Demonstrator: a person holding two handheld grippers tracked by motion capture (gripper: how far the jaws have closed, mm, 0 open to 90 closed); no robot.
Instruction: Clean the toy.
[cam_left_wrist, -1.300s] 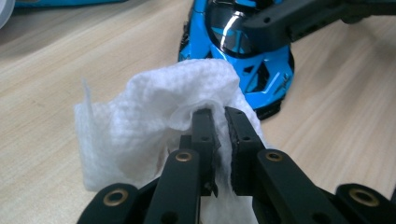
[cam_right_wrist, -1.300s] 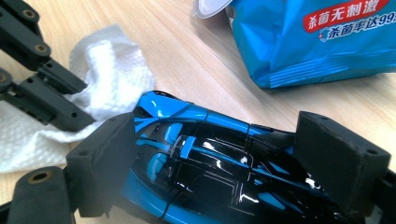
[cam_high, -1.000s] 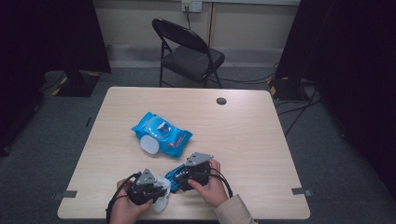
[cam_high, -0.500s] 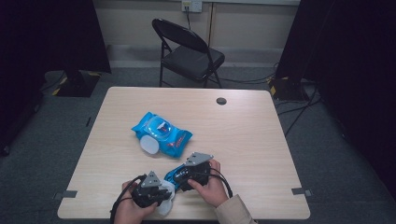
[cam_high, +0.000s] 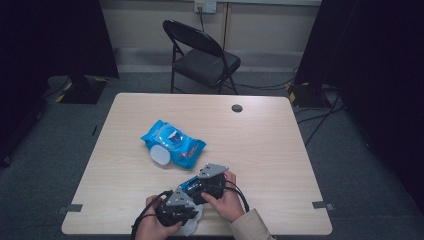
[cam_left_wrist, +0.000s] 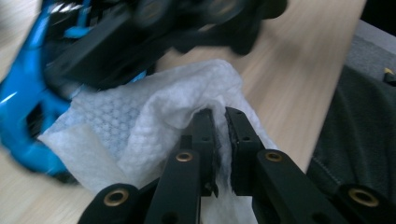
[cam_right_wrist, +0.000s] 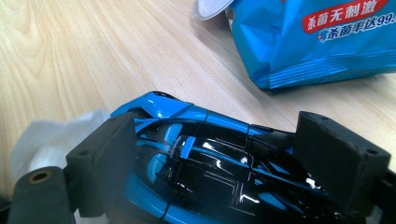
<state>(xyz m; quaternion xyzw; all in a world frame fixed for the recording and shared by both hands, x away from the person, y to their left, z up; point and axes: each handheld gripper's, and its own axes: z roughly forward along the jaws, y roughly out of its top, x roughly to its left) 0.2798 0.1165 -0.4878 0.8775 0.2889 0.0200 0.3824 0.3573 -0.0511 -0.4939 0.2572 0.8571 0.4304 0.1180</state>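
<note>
A blue and black toy car (cam_right_wrist: 196, 149) sits between the two foam pads of my right gripper (cam_right_wrist: 219, 154), which is shut on its sides. In the high view that gripper (cam_high: 202, 184) is near the table's front edge, held by a hand. My left gripper (cam_left_wrist: 219, 116) is shut on a fold of a white wet wipe (cam_left_wrist: 140, 116), pressed close under the car's blue body (cam_left_wrist: 23, 102). From above, the left gripper (cam_high: 179, 207) lies just left of and in front of the right one, with the wipe (cam_high: 192, 226) beneath it.
A blue pack of wet wipes (cam_high: 172, 142) with its white lid flipped open lies mid-table, behind both grippers. The wooden table (cam_high: 260, 145) has a round cable hole (cam_high: 237, 108) near the far edge. A black folding chair (cam_high: 200, 55) stands beyond it.
My left gripper has slid to the right with the wipe, closing in under the car. The right gripper and the car have stayed where they were.
</note>
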